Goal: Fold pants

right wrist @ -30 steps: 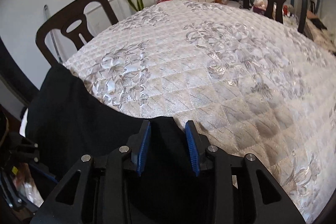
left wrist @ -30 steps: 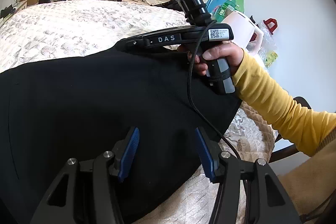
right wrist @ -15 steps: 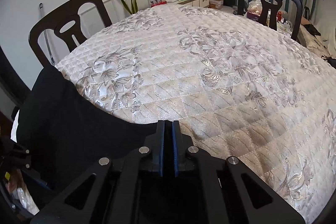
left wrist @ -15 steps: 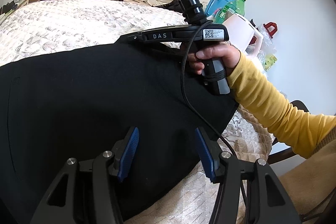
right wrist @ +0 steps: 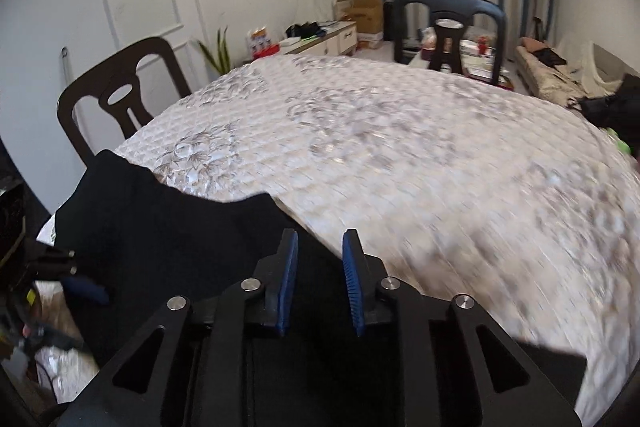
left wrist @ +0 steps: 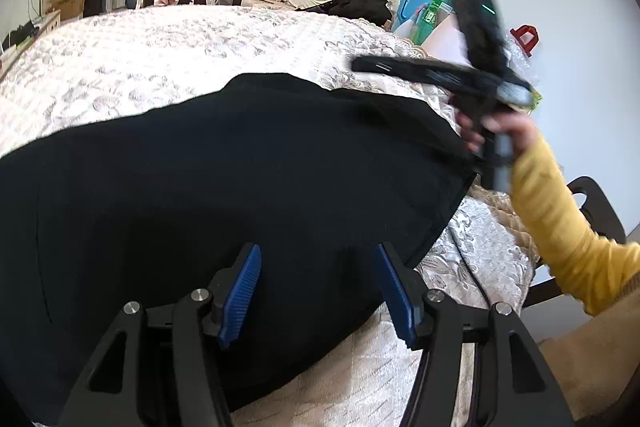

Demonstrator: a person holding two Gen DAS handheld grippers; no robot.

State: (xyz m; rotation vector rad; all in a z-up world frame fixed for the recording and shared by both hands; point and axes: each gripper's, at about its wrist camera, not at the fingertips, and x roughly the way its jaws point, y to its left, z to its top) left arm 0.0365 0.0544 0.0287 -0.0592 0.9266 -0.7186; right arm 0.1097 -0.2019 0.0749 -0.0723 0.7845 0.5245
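My black pants (left wrist: 224, 195) lie spread flat on the quilted floral tablecloth (left wrist: 168, 47), covering its near side and leaving the far stretch of the cloth bare. The fabric is plain and dark, smooth with few creases, one stitched hem edge running along the cloth's near right part. In the right wrist view, an upper corner (right wrist: 256, 205) of the pants rests as a soft point on the cloth.
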